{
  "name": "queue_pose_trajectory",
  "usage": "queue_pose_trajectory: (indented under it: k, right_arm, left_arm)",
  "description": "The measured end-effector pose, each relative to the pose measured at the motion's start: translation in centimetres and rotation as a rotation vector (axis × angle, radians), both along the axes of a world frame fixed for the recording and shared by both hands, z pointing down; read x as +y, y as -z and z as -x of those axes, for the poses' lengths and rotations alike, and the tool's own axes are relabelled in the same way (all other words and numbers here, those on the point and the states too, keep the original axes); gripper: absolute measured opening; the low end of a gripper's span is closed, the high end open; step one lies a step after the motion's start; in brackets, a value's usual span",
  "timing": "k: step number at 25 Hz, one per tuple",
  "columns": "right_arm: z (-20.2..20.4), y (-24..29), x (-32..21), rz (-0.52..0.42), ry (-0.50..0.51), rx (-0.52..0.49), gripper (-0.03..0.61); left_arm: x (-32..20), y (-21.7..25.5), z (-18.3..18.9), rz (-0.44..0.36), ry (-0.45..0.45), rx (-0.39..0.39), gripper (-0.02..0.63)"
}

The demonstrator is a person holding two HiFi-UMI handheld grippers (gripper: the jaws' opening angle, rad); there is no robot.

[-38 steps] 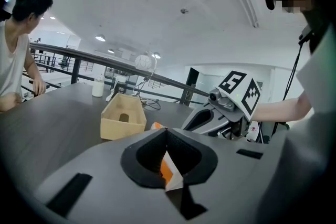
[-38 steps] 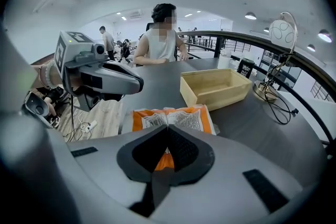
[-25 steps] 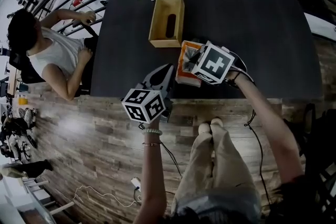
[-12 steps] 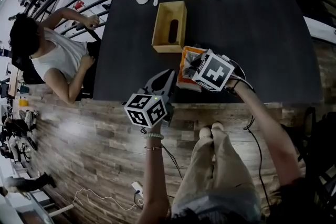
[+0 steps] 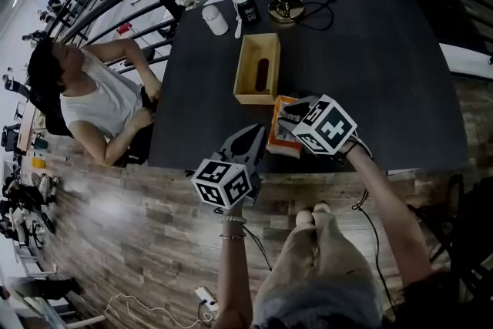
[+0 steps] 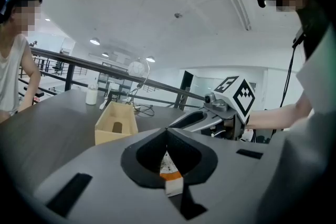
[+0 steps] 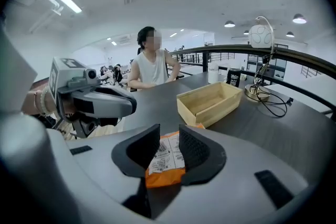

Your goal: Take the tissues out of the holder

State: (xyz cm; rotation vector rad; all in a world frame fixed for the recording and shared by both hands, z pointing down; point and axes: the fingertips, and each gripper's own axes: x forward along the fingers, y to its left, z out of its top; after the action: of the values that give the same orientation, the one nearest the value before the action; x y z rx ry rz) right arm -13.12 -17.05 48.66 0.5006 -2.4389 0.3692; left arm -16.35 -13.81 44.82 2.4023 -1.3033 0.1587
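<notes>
The wooden tissue holder [image 5: 242, 81] stands empty on the dark table, also in the left gripper view [image 6: 113, 134] and the right gripper view [image 7: 210, 110]. The orange tissue pack [image 5: 282, 138] lies flat just in front of it, near the table's front edge. My right gripper [image 5: 286, 118] hangs over the pack. Its jaws have just been opening, and in its own view [image 7: 169, 131] they stand apart with the pack [image 7: 165, 157] showing between them, unpressed. My left gripper [image 5: 250, 136] is at the pack's left side, tips together [image 6: 167, 132]. A strip of pack [image 6: 170, 168] shows through the slit.
A desk lamp [image 5: 285, 8] with a cable, a white bottle [image 5: 215, 19] and a dark box [image 5: 248, 10] stand at the table's far end. A person [image 5: 92, 104] sits at the table's left side. A railing runs behind the table.
The head view has swung, so the table sits lower in the picture. Both grippers stay by the pack, slightly raised. The seated person's raised hand has come down.
</notes>
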Motion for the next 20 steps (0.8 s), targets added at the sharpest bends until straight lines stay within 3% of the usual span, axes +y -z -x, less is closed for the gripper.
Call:
queue_pose_trajectory:
  k: [9,17,20]
  right_arm:
    - [-0.9,6.2,1.1,0.014,-0.114,-0.271,0.098]
    - [-1.7,9.4,3.5,-0.139,-0.131,-0.386,0.095]
    - [-2.6,10.5,4.5,-0.196,-0.156,-0.424,0.042]
  left_arm:
    - [1.3,4.7,-1.7,-0.098,-0.037,-0.011,0.008]
    - [3.1,7.3,-3.1,-0.182,-0.040,-0.036,0.008]
    - [4.0,7.8,-3.4,-0.201,-0.033,-0.031,0.008]
